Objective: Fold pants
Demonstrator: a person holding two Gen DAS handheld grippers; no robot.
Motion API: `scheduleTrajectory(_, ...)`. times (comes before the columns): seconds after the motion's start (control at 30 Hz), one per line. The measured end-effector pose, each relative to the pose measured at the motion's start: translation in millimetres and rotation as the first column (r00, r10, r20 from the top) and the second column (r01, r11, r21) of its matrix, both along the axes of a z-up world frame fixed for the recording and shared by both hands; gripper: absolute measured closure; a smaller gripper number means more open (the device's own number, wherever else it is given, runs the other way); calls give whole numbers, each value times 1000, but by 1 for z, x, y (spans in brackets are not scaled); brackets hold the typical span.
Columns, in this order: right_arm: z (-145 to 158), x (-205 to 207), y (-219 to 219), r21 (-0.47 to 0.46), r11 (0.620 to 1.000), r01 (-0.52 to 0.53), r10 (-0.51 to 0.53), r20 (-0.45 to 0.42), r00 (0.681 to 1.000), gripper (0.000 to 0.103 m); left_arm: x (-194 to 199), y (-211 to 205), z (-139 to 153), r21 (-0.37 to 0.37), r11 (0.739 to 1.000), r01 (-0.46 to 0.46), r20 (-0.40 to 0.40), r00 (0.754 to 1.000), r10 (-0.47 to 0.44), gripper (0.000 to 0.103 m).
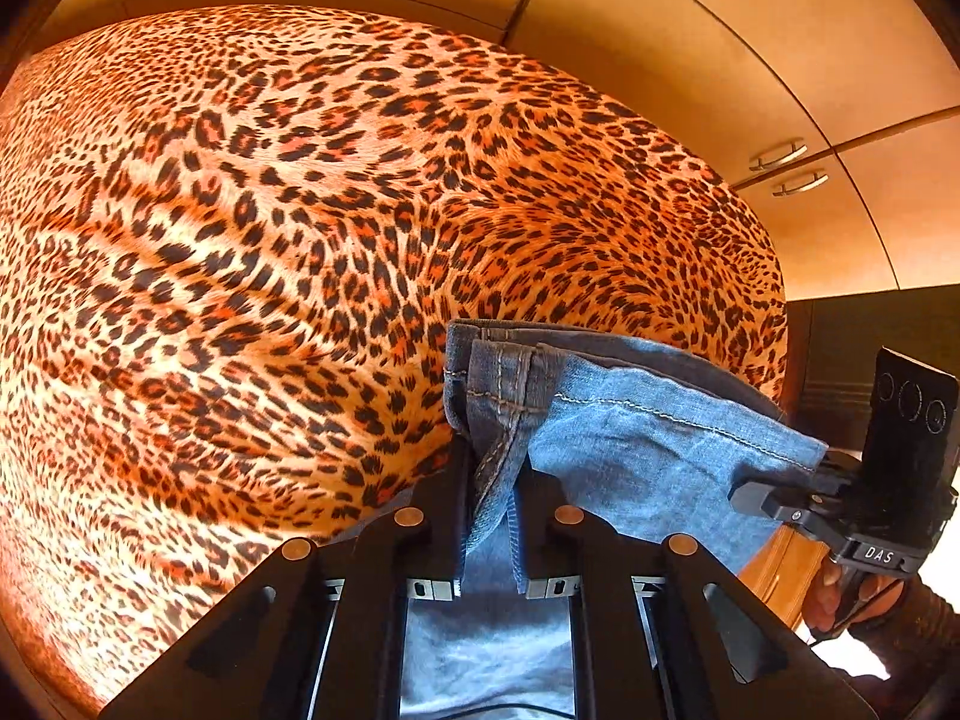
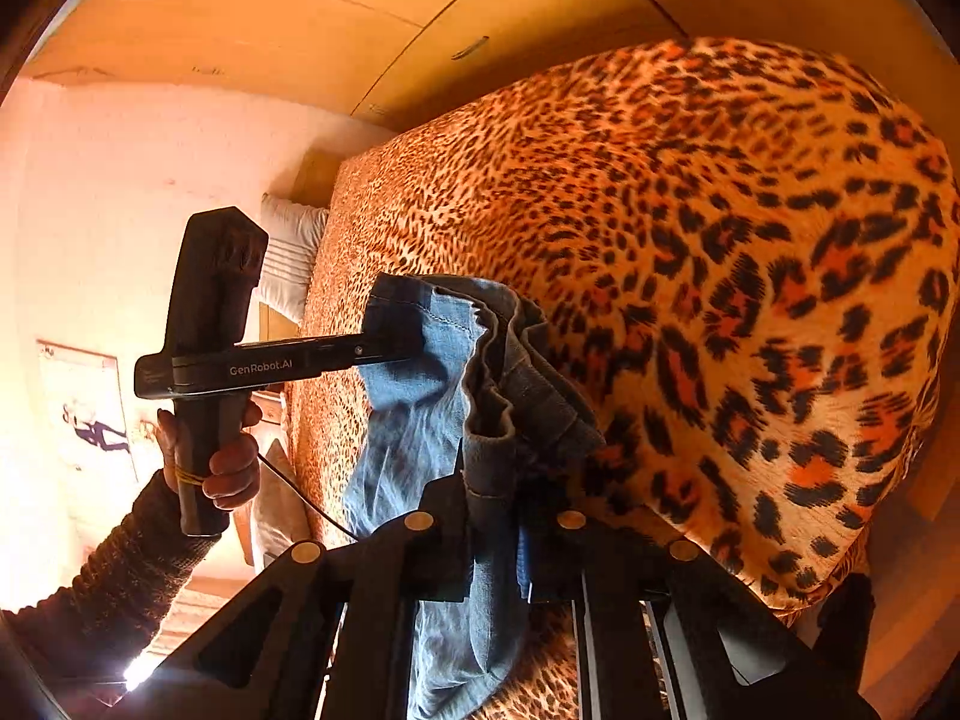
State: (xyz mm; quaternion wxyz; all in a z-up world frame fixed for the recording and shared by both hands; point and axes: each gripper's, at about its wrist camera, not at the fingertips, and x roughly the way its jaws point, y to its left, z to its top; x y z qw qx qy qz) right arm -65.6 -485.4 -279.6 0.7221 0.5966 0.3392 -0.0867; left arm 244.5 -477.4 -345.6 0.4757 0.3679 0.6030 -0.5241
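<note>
Both grippers are clamped on the faded blue denim pants point(image 1: 630, 438), held up above the leopard-print bed cover point(image 1: 240, 240): left gripper point(image 1: 492, 480) on a seamed edge, right gripper point(image 2: 498, 516) on bunched waistband layers. That uneven bunch could slip free or fold the pants crooked.

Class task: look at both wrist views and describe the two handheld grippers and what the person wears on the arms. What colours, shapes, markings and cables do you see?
Both are black. The left gripper has a pistol-style handle, a long flat bar printed "GenRobot.AI" and a thin black cable. The right gripper carries a "DAS" label and a block with three circles. Copper-coloured round fasteners stud each near frame. Dark brown ribbed knit sleeves cover both arms.
</note>
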Motion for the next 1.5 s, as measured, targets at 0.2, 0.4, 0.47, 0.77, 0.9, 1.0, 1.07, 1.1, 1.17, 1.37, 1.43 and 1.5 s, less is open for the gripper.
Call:
scheduleTrajectory(0.2, 44, 22, 19, -94, 987, -131, 136, 53, 989, 94, 9, 50, 36, -41, 993, -110, 14, 994, 110, 93)
scheduleTrajectory(0.4, 78, 61, 72, -180, 916, -359, 376, 71, 924, 92, 31, 116, 60, -36, 976, -216, 40, 975, 217, 93)
scheduleTrajectory(0.47, 82, 76, 99, -203, 868, -453, 472, 59, 879, 91, 40, 139, 66, -22, 967, -255, 42, 966, 256, 93)
scheduleTrajectory(0.77, 39, 117, 222, -188, 557, -809, 804, -119, 582, 88, 57, 237, 18, 146, 864, -482, 66, 876, 477, 89)
scheduleTrajectory(0.9, 31, 125, 238, -169, 481, -860, 843, -178, 507, 76, 59, 274, 22, 172, 789, -590, 51, 805, 591, 83)
scheduleTrajectory(1.0, 41, 122, 234, -145, 431, -891, 873, -182, 452, 65, 55, 300, 41, 159, 744, -649, 97, 760, 642, 79)
scheduleTrajectory(1.07, 56, 119, 223, -169, 398, -902, 893, -151, 423, 65, 48, 321, 60, 132, 702, -700, 122, 714, 689, 71)
scheduleTrajectory(1.1, 63, 120, 214, -177, 391, -903, 901, -125, 415, 62, 44, 331, 67, 115, 675, -729, 125, 685, 718, 68)
scheduleTrajectory(1.17, 72, 126, 189, -191, 409, -893, 900, -79, 429, 52, 30, 348, 82, 98, 615, -782, 103, 623, 776, 67)
scheduleTrajectory(1.37, 52, 182, 123, -155, 427, -891, 903, 14, 430, 44, -39, 376, 93, 81, 363, -928, -100, 355, 930, 65)
scheduleTrajectory(1.43, 49, 209, 122, -143, 384, -912, 923, 67, 379, 44, -67, 371, 92, 59, 280, -958, -175, 266, 948, 65)
scheduleTrajectory(1.5, 45, 234, 131, -124, 325, -937, 942, 131, 310, 49, -88, 369, 88, 50, 196, -979, -205, 182, 962, 64)
